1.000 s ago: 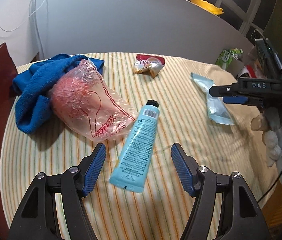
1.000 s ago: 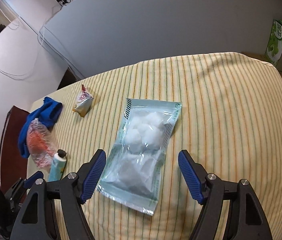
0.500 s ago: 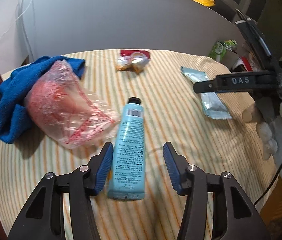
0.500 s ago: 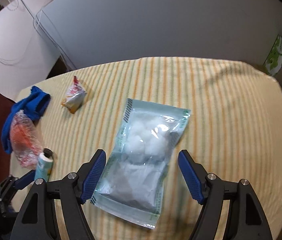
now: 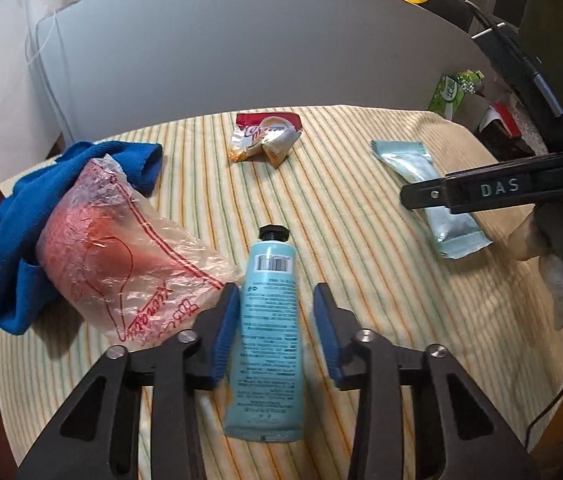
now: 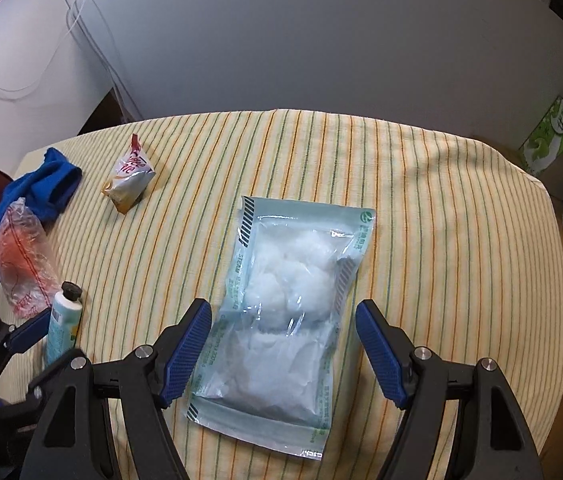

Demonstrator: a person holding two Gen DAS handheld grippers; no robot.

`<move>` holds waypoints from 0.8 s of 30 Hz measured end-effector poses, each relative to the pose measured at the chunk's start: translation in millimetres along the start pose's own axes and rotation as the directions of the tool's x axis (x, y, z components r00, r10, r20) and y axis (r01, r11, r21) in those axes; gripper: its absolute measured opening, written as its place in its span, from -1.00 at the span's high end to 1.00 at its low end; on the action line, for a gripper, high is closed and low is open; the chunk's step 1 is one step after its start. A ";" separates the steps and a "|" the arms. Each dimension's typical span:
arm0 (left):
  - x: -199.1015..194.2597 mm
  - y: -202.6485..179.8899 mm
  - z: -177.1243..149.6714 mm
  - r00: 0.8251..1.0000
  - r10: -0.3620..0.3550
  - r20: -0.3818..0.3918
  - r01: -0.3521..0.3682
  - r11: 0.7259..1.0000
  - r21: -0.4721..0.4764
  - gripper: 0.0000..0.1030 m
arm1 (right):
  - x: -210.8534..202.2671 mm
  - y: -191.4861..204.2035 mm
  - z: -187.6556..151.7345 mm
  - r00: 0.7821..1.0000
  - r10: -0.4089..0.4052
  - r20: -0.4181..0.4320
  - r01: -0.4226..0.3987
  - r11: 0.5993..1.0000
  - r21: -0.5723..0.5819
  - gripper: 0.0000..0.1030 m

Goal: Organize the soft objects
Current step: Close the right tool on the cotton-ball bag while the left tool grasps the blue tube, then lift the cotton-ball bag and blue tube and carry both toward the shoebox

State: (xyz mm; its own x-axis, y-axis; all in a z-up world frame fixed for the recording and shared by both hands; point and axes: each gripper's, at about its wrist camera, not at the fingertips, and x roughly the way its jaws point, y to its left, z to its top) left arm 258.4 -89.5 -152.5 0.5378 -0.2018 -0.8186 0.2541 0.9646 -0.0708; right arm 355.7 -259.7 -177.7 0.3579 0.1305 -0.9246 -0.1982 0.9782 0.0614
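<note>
A light blue tube [image 5: 267, 332] with a black cap lies on the striped cloth, between the fingers of my left gripper [image 5: 277, 330]. The jaws are narrowed around it, with a small gap on the right side. It also shows in the right wrist view [image 6: 63, 326]. A clear pouch of white cotton [image 6: 281, 308] lies flat between the wide-open fingers of my right gripper [image 6: 283, 350]. The pouch [image 5: 431, 200] and my right gripper [image 5: 481, 192] show at the right of the left wrist view.
A blue towel [image 5: 41, 200] lies at the left with a clear red-printed plastic bag [image 5: 117, 256] on it. A crumpled snack packet [image 5: 267, 136] lies at the back. A grey panel stands behind the table. A green box [image 6: 553, 136] stands off the right edge.
My left gripper has moved forward over the tube and its jaws have narrowed around it. My right gripper has come down closer over the cotton pouch, still open.
</note>
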 end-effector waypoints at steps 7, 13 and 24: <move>-4.5 0.6 -6.0 1.000 -0.015 0.009 0.015 1.000 -0.004 0.45 | -6.0 -9.7 -10.0 1.000 0.012 0.005 -0.012 1.000 -0.019 -0.06; -9.9 -1.6 -13.7 0.999 -0.042 0.016 0.042 0.999 -0.013 0.46 | -14.2 -20.3 -21.5 0.999 0.033 0.006 -0.033 0.999 -0.025 0.20; -29.9 -4.5 -43.8 0.995 -0.092 0.050 0.095 0.993 -0.070 0.46 | -45.3 -22.8 -86.7 0.993 0.074 0.088 -0.068 0.995 -0.068 0.34</move>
State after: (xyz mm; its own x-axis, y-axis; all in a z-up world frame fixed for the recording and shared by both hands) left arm 205.9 -80.3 -152.6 0.5515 -0.2977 -0.7792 0.2474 0.9505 -0.1881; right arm 264.9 -301.9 -169.8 0.4213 0.2161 -0.8808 -0.2835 0.9539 0.0985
